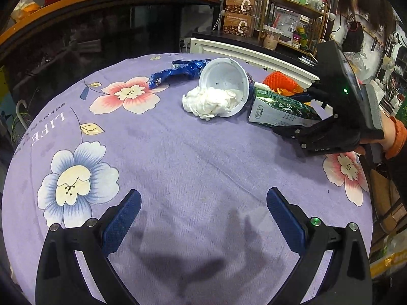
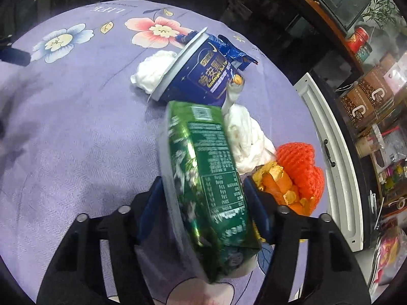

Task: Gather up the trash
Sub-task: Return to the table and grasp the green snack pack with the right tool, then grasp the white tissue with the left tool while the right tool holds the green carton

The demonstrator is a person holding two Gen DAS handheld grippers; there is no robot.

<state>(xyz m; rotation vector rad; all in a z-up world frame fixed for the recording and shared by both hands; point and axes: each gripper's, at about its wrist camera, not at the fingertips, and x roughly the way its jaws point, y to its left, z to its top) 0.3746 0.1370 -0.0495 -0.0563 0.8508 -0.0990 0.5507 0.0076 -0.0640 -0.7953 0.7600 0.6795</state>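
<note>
My right gripper [image 2: 203, 190] is shut on a green drink carton [image 2: 206, 175], held tilted just above the purple floral tablecloth [image 2: 76, 132]; the carton [image 1: 279, 110] and the gripper [image 1: 305, 117] also show in the left wrist view. A tipped blue-and-white cup [image 1: 225, 86] lies beside it with crumpled white tissue [image 1: 211, 100] spilling out. A blue wrapper [image 1: 178, 72] lies behind the cup. More white tissue [image 2: 249, 139], orange peel [image 2: 277, 183] and red foam netting [image 2: 302, 167] lie at the right. My left gripper [image 1: 203, 211] is open and empty over the near cloth.
The round table's tablecloth [image 1: 178, 152] drops off at all edges. A white cabinet door [image 2: 330, 152] stands close beyond the table. A dark counter [image 1: 101, 25] and cluttered shelves [image 1: 287, 20] lie behind.
</note>
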